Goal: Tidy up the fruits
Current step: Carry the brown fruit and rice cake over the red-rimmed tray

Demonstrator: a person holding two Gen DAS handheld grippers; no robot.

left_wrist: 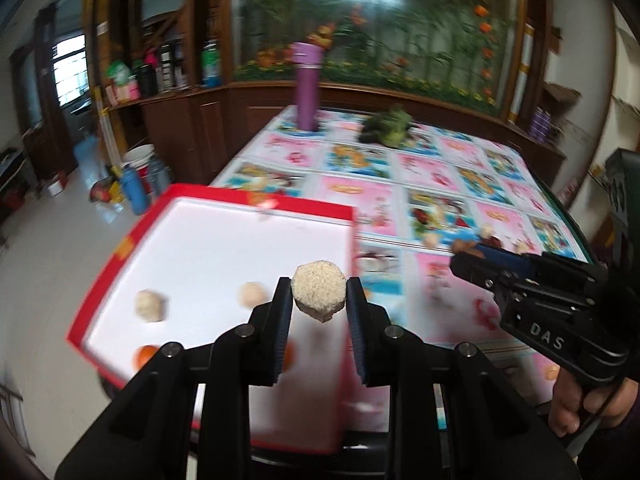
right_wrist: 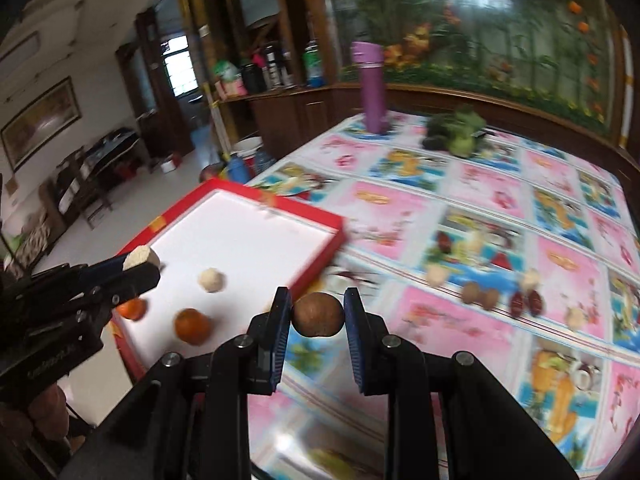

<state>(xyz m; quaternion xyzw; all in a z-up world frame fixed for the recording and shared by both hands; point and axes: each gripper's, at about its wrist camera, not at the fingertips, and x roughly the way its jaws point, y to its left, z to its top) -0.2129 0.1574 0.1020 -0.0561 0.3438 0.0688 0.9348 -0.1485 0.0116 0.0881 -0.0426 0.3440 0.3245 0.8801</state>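
Both fisheye cameras sit just behind their own fingers, tilted down across the patterned table point(left_wrist: 460, 184) toward the flower mural wall. The left wrist view hangs close over the red tray point(left_wrist: 256, 202); the right sits beside it, tray point(right_wrist: 316, 222) at centre left. Shared: tray, purple bottle point(left_wrist: 306, 84), probably the blurred greens.

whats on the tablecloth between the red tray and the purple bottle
Nothing: in the right wrist view only bare patterned tablecloth runs from the red tray to the purple bottle.
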